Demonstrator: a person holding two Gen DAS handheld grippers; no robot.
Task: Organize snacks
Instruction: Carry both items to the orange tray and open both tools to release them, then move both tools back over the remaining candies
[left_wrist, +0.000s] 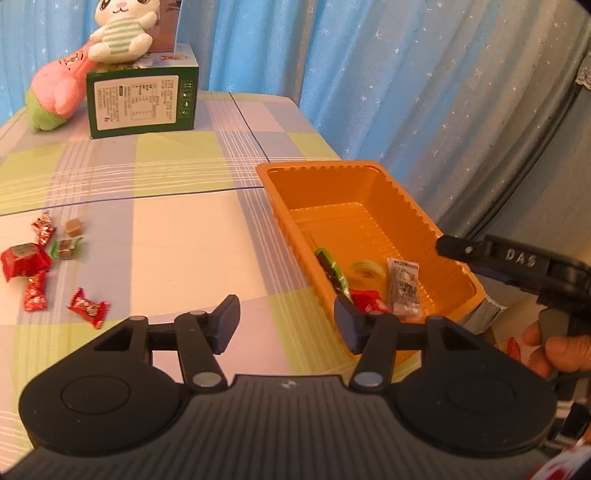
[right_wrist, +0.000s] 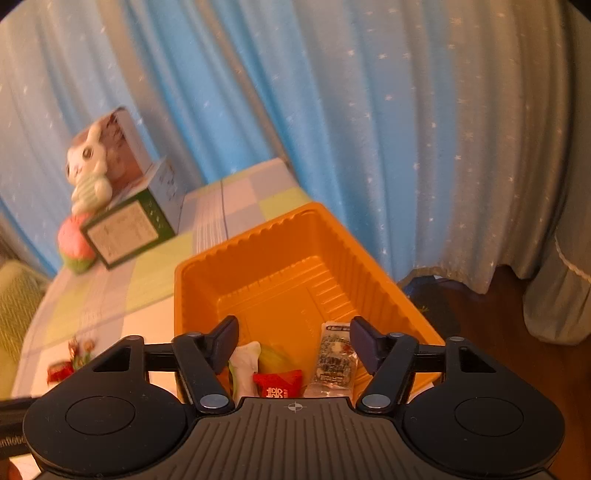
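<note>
Both claws gape wide, holding nothing. The right claw (right_wrist: 293, 341) hangs over the orange tray's (right_wrist: 288, 236) near end, snacks (right_wrist: 277, 382) below; loose candies (left_wrist: 37, 266) lie left of the left claw (left_wrist: 286, 325).

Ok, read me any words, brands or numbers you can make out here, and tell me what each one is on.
"DAS": raised letters on the right tongs, seen from the left wrist camera.
Green box: white printed label, too small to read.
Clear snack packet in the orange tray: dark print, blurred.
Red candy in the tray: pale characters, unreadable.
Red candies on the table: print unreadable.
</note>
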